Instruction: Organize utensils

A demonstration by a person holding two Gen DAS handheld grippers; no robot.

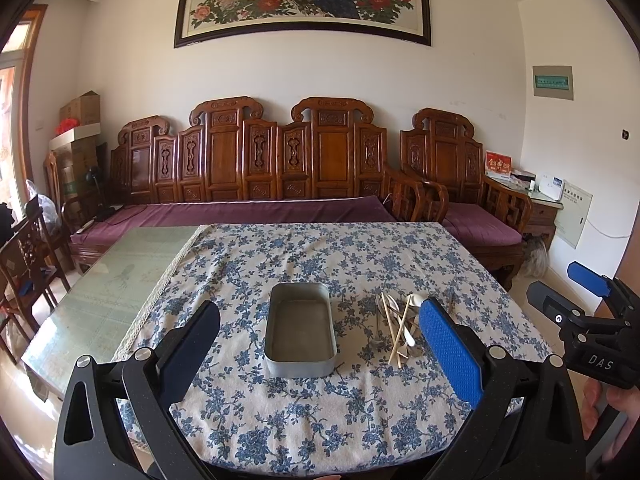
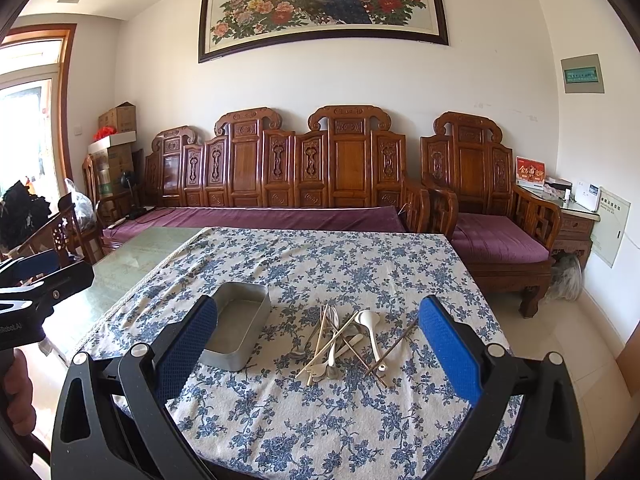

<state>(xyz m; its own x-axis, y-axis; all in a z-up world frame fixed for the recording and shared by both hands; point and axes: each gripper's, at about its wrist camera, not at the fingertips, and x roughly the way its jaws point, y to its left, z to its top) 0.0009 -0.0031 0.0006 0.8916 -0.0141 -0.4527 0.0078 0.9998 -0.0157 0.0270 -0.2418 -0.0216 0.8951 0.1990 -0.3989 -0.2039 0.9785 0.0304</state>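
An empty grey metal tin [image 1: 300, 330] sits on the blue-flowered tablecloth [image 1: 320, 420]; it also shows in the right wrist view [image 2: 236, 330]. To its right lies a loose pile of utensils [image 2: 344, 346]: chopsticks, a white spoon [image 2: 370, 326], metal spoons and a fork. The pile shows in the left wrist view [image 1: 400, 326] too. My left gripper [image 1: 320, 354] is open and empty, held above the near table edge in front of the tin. My right gripper [image 2: 320, 354] is open and empty, in front of the pile.
The bare green glass tabletop [image 1: 108, 288] lies left of the cloth. A carved wooden sofa [image 1: 256, 172] with purple cushions stands behind the table, an armchair [image 2: 492, 220] at right, wooden chairs [image 1: 28, 264] at left.
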